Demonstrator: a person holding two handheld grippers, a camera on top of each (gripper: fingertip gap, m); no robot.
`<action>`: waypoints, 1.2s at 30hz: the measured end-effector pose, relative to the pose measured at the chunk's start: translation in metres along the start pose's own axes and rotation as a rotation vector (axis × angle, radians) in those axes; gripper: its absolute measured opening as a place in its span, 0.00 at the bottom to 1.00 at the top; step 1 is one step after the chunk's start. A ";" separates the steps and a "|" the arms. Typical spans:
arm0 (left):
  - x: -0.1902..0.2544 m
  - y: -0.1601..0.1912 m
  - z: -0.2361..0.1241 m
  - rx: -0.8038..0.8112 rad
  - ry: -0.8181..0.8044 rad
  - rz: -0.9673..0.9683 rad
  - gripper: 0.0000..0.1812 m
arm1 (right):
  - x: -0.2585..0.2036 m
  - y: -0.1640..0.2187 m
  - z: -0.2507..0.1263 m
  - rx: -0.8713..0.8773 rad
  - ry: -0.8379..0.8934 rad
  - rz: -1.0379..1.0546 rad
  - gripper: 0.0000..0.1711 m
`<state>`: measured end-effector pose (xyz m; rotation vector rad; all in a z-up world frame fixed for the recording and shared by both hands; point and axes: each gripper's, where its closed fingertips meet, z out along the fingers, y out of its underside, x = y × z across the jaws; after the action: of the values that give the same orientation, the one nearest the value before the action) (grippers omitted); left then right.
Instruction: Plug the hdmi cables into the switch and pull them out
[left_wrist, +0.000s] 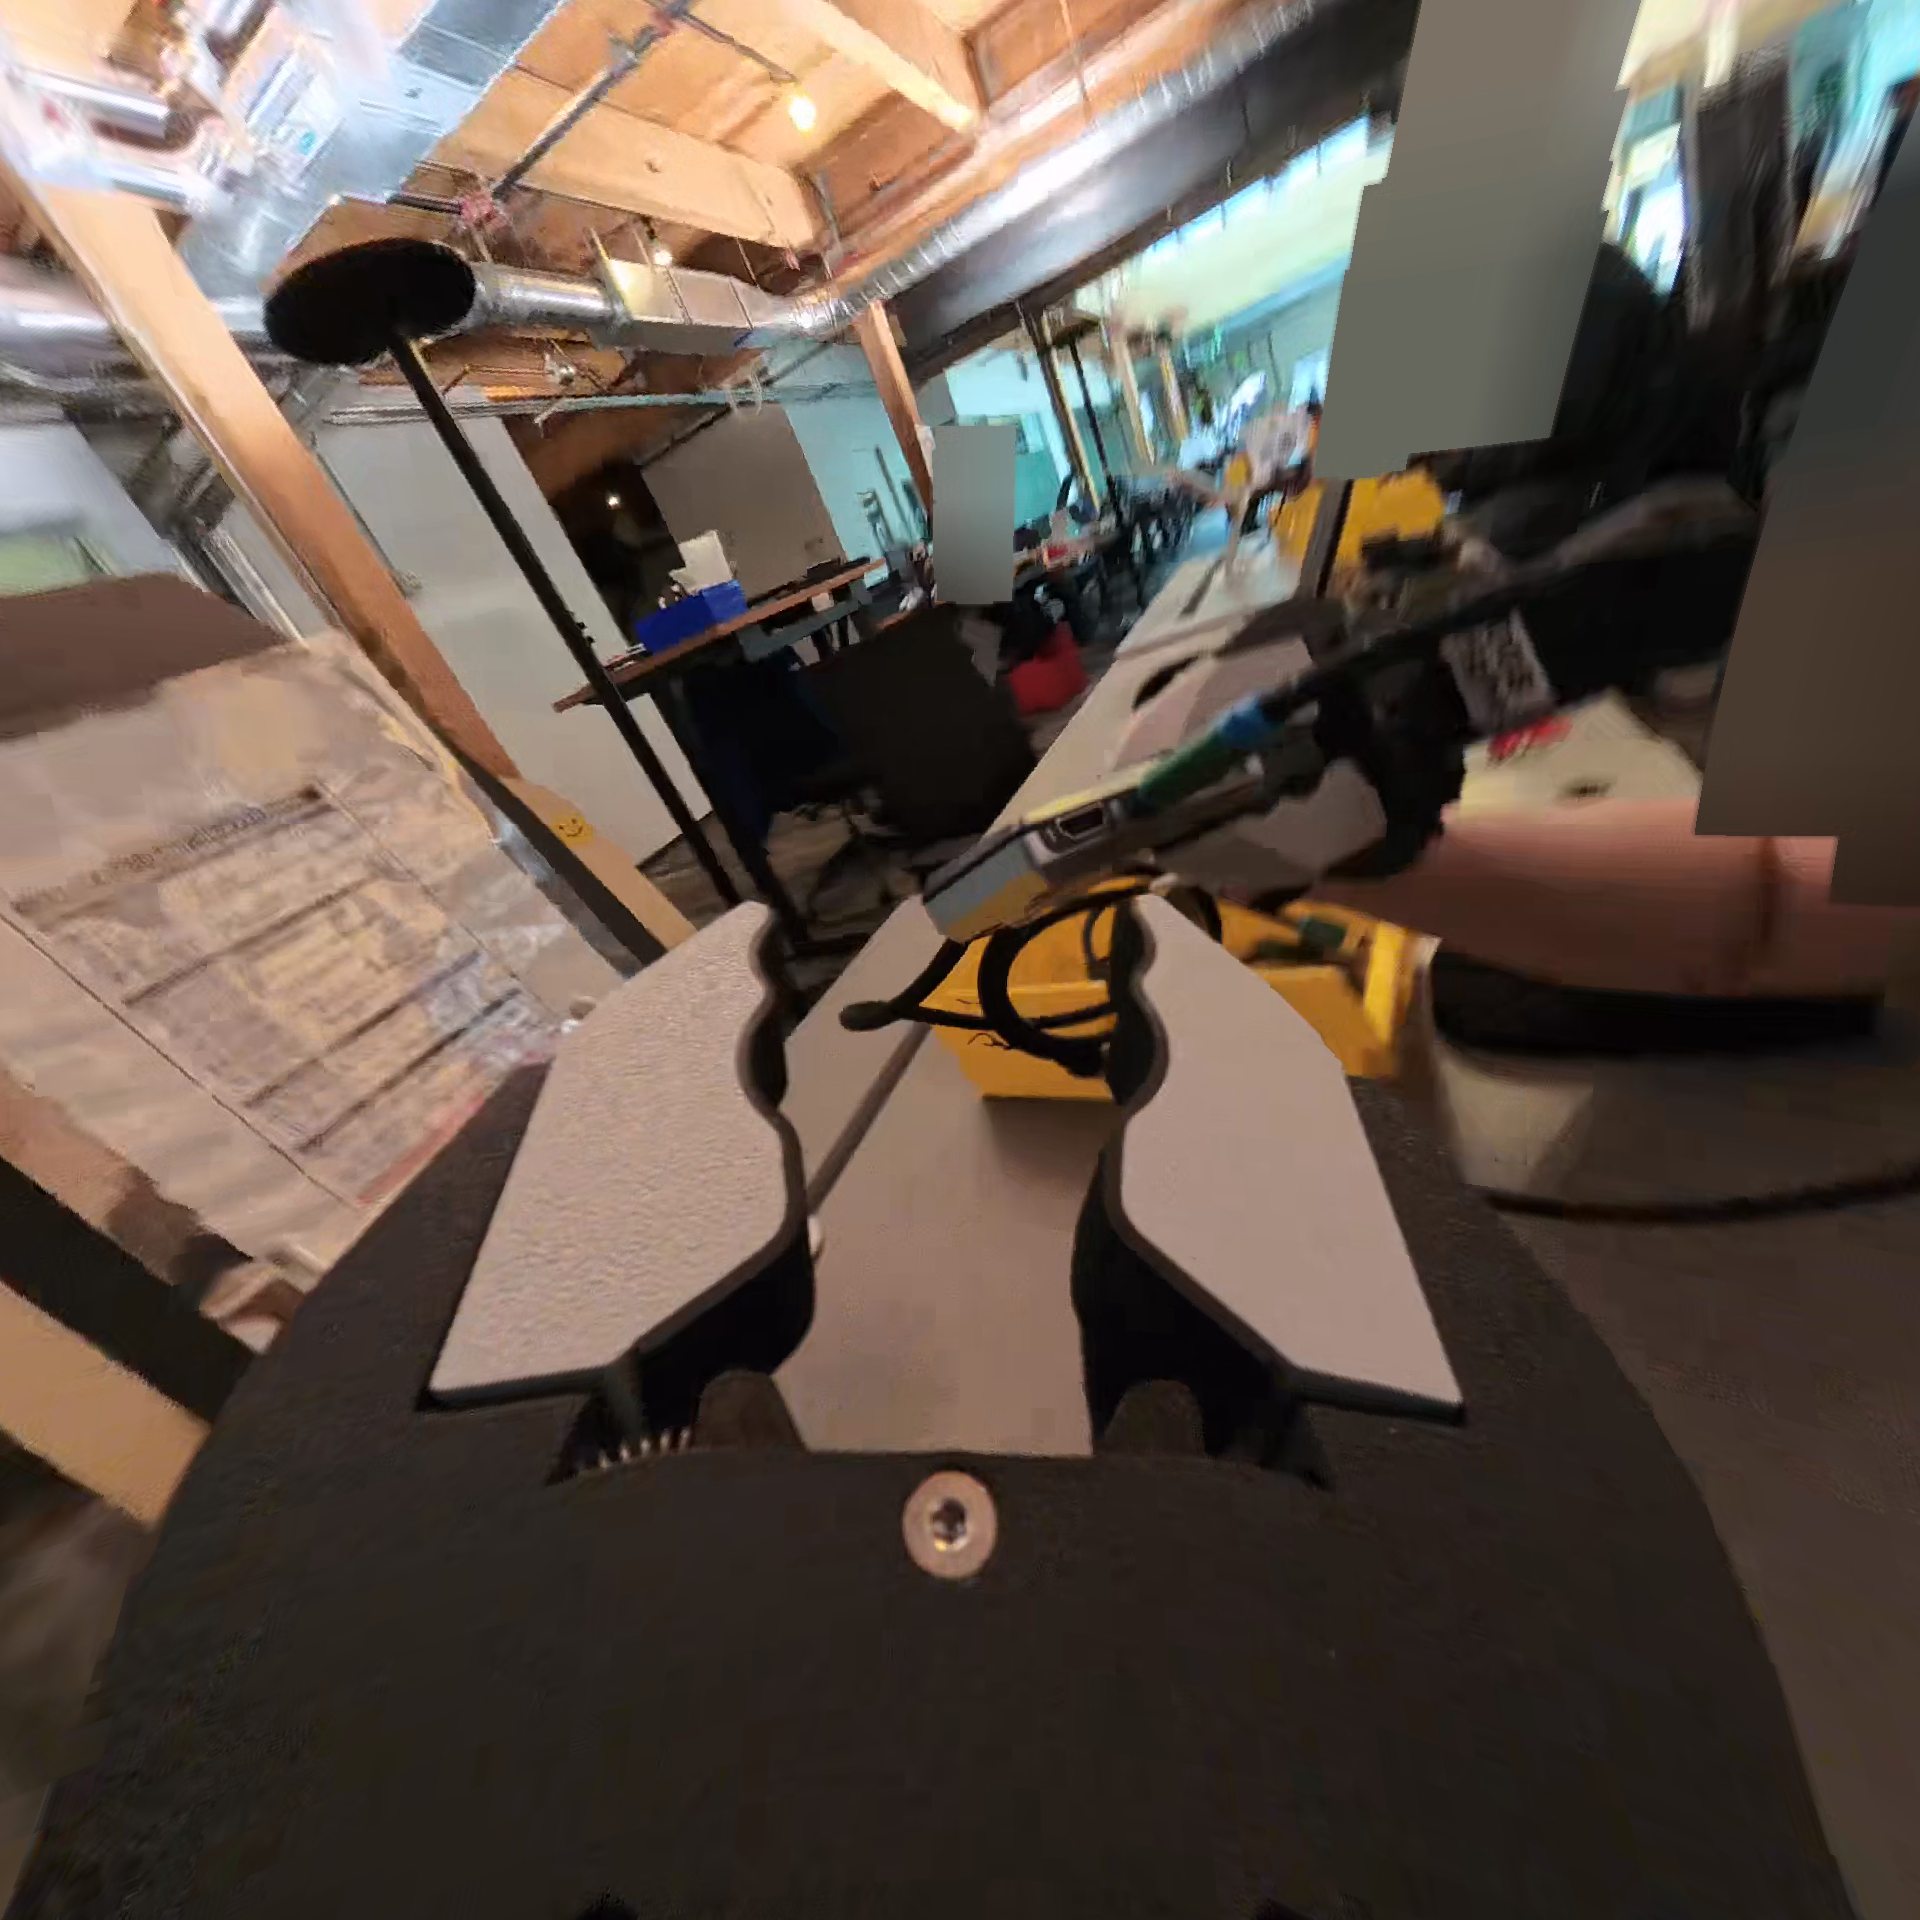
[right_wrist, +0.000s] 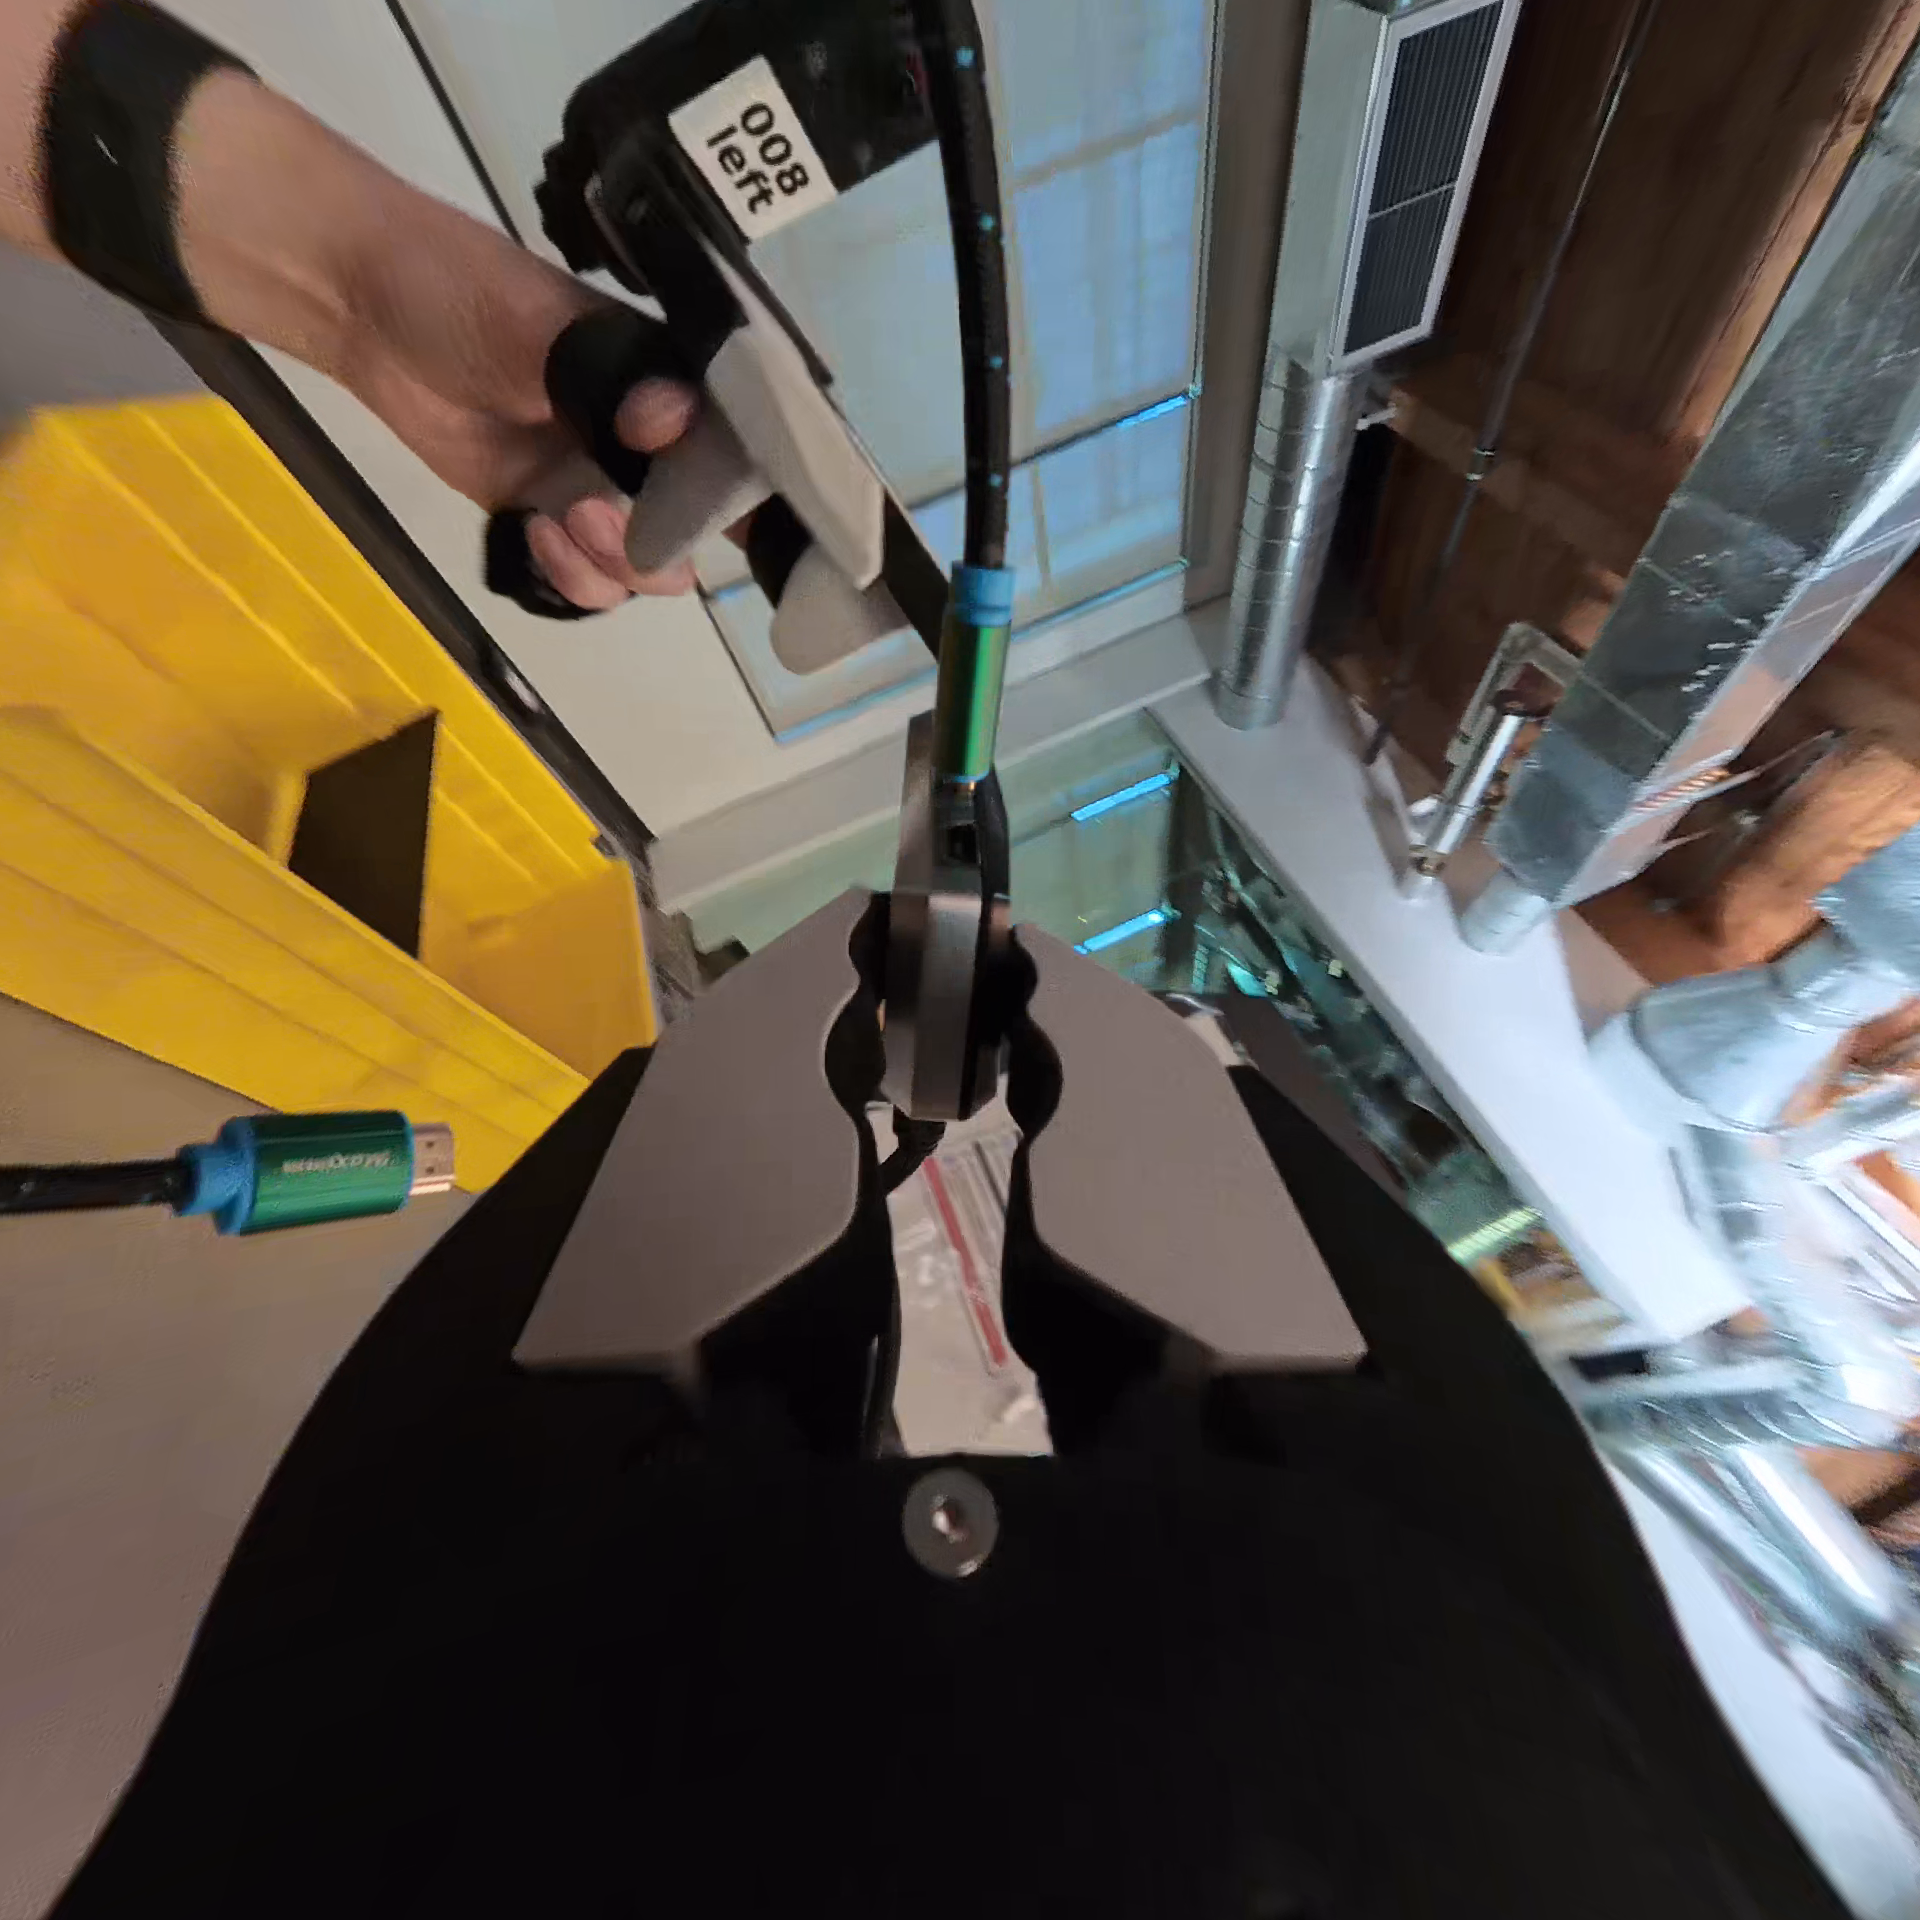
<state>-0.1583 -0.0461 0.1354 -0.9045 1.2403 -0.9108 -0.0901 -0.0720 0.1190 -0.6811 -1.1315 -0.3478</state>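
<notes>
Right wrist view has your switch (right_wrist: 935, 997) clenched edge-on in the right tongs (right_wrist: 940, 971), lifted clear of the counter (right_wrist: 156, 1455), with one green-shelled hdmi cable (right_wrist: 966, 696) seated in a port on its far edge. Your left tongs (left_wrist: 951, 997) hang released and empty just short of it. The second plug (right_wrist: 322, 1172) lies loose on the counter beside the yellow bin (right_wrist: 208, 727). Whichever you do next, I'd pinch the metal shell, not the braid, and move dead straight along the port.
</notes>
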 end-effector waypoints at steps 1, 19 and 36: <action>0.006 0.005 0.002 -0.043 0.004 0.081 0.33 | -0.003 -0.001 -0.001 0.036 -0.030 0.029 0.11; 0.082 0.057 0.036 -0.248 0.189 0.567 0.18 | -0.042 -0.035 -0.018 0.401 -0.421 0.363 0.11; 0.077 0.063 0.044 -0.265 0.115 0.683 0.13 | -0.052 -0.025 -0.011 0.387 -0.408 0.382 0.14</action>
<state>-0.1027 -0.0906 0.0532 -0.5621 1.6514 -0.2579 -0.1182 -0.1023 0.0770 -0.6188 -1.3713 0.3455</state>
